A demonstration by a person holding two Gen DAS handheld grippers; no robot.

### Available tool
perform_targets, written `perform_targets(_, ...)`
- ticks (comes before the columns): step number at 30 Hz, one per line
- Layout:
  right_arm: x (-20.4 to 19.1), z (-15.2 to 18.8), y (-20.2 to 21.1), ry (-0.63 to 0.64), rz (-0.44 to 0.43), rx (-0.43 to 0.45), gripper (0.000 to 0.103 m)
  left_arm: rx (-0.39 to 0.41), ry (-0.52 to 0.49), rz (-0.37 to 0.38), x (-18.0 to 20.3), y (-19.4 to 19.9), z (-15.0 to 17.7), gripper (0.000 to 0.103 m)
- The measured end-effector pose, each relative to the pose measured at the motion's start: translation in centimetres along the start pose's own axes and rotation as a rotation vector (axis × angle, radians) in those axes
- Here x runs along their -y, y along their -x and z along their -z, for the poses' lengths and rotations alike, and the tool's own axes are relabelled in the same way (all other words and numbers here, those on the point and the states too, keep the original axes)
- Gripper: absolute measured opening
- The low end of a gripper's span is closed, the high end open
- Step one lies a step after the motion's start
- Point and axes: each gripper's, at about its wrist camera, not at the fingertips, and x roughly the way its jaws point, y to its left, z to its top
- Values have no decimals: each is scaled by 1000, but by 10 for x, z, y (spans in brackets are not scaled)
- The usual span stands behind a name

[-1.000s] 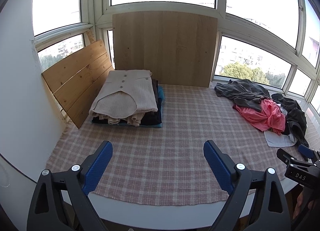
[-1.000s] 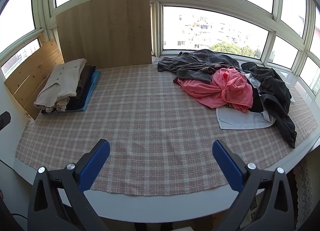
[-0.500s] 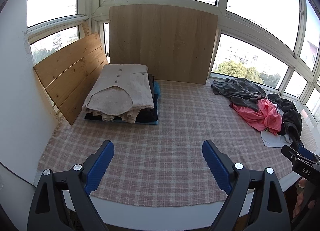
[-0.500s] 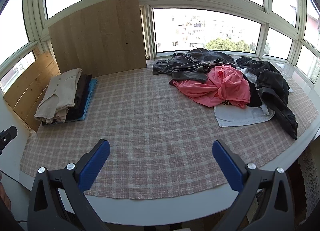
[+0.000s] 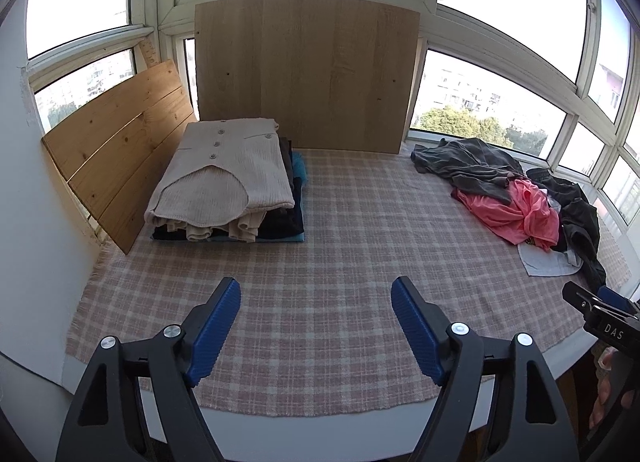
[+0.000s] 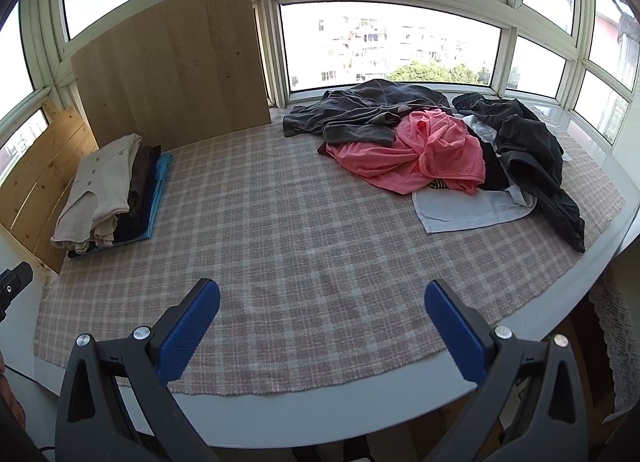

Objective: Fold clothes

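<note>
A stack of folded clothes, topped by a cream buttoned knit, lies at the back left of the checked cloth. An unfolded pile sits at the back right: a grey garment, a pink one, a white one and a dark one. My left gripper is open above the cloth's front edge, holding nothing. My right gripper is open too, also empty, well short of the pile.
Two wooden boards lean against the windows: a pale panel at the back and a plank board at the left. The white table edge runs just before the grippers. A hand shows at the right.
Both grippers have risen and tilted slightly, so the table sits lower and farther in view. Both stay open and empty. The clothes have not moved.
</note>
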Motion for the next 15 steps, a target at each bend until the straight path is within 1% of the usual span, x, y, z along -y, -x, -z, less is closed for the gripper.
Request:
perform_targets(6, 6, 1, 0, -22, 19, -1, 103, -7, -29, 18, 5, -8, -2, 76)
perform_targets(11, 16, -4, -2, -13, 47, 2, 103, 17, -23, 39, 15, -11, -8, 76)
perform_targets(12, 19, -5, -3, -11, 54, 4, 103, 23, -24, 49, 19, -12, -10, 77)
perform_targets(15, 30, -10, -5, -3, 74, 28, 103, 20, -47, 44, 34, -16, -16, 77)
